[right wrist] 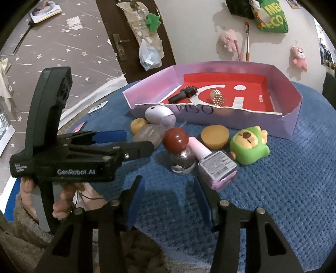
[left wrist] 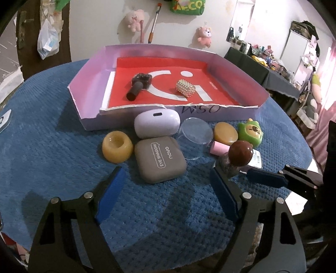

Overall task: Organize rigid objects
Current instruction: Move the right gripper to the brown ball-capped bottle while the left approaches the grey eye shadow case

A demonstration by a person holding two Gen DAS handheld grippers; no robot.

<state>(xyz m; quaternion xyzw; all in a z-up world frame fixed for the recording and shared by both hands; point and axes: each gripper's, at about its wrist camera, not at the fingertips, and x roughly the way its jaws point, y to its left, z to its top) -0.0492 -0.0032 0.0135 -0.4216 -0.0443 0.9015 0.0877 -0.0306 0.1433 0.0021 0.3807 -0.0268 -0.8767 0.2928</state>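
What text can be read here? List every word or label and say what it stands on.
"EYE SHADOW" and "novo": grey case.
"WSO": front wall of the lilac box.
"GenRobot.AI": side of the left gripper.
"ECO", cut off: green bag on the wall.
Barcode label on the pink bottle: too small to read.
Small print on the box's red floor: blurred.

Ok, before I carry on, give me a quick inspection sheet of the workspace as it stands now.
Surface: blue textured cloth over the table.
Job's things: open cardboard tray holding a black brush and a studded gold roller; grey eyeshadow case, lilac case, yellow ring, green toy, red-capped bottle and pink polish bottle outside the tray.
Clutter: nothing seen beyond these.
Grippers: left gripper open around the eyeshadow case; right gripper open, near the bottles.
Cables: nothing seen.
Surroundings: plush toys on the wall.
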